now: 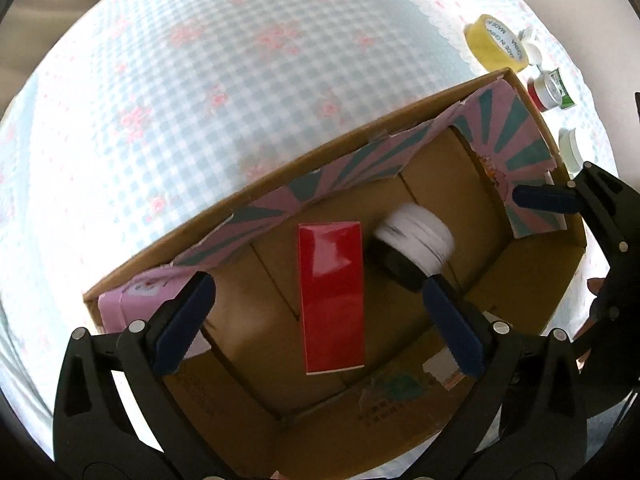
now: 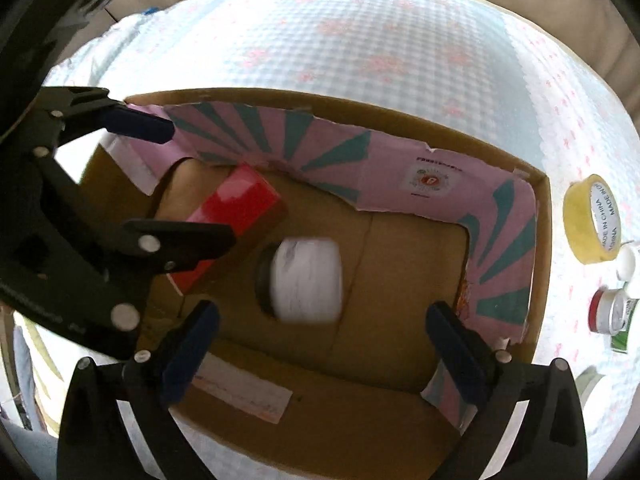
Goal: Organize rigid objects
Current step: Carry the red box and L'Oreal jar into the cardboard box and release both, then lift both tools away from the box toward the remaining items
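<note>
Both tongs hang over an open cardboard box (image 1: 532,272) that sits on a worktop (image 1: 200,100) covered with a blue-checked, pink-flowered cloth. The box's inner walls carry torn pink paper with teal rays.

The left tongs (image 1: 320,312) are spread wide, pointing down into the box, with nothing pinched between the blue pads. A red carton (image 1: 332,296) appears in the gap between them, touching neither pad. Beside it to the right, a white jar (image 1: 416,236) with a dark cap shows blurred, its cap end just by the tip of one left pad; whether they touch cannot be told.

The right tongs (image 2: 320,344) are also spread wide and pinch nothing. In the right wrist view the white jar (image 2: 306,280) is blurred in the middle of the box, ahead of the pads and apart from them, with the red carton (image 2: 236,216) to its left, partly hidden by the left tongs (image 2: 200,184).

Outside the box, on the cloth, stand a yellow tape roll (image 2: 592,220), a small white cap (image 2: 628,264) and a red-lidded pot (image 2: 608,312).
</note>
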The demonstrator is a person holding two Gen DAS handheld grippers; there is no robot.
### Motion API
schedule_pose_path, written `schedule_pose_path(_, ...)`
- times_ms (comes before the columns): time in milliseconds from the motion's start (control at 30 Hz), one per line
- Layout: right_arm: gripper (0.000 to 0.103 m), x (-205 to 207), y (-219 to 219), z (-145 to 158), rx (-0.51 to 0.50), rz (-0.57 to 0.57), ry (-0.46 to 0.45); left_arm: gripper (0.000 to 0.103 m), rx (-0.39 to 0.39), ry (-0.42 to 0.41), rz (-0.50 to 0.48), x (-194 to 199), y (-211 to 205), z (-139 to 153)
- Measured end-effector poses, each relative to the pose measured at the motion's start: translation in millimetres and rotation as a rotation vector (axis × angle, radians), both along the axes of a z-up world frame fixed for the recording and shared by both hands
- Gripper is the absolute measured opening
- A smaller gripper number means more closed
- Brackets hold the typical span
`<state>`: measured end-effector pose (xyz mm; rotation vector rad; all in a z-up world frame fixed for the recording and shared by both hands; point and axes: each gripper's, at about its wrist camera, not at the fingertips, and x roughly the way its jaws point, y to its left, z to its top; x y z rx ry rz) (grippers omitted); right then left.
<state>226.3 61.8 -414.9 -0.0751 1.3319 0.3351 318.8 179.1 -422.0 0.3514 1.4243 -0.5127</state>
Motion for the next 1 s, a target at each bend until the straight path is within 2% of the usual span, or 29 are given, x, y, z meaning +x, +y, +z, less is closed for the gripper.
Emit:
schedule_pose_path(267,0.103,-11.5,-16.3,16.7,0.007,-0.028,-0.016,0.103,0.014,-0.023,0.042,-30.3,2.4,13.0)
schedule_pose_path(533,0.103,-23.8,-15.6,50.3,-0.009,-0.018,-0.058,0.103,0.006,-0.089,0.079,-49.4,16.9,59.0)
schedule_pose_path(767,0.103,-49.5,-9.0,118.5,0.012,-0.022,-0.127,0.103,-0.042,-0.203,0.135,-88.3,29.0,140.3)
schedule_pose_path(900,0.103,-71.7,-15.2,158.8,-0.041,-0.014,-0.159,0.103,-0.099,-0.254,0.193,-115.0,41.2,185.0)
schedule_pose_path(1000,0.103,-94.3,-28.8,189.6,-0.078,-0.057,-0.188,0.103,-0.099,-0.311,0.222,-133.3,44.0,211.4)
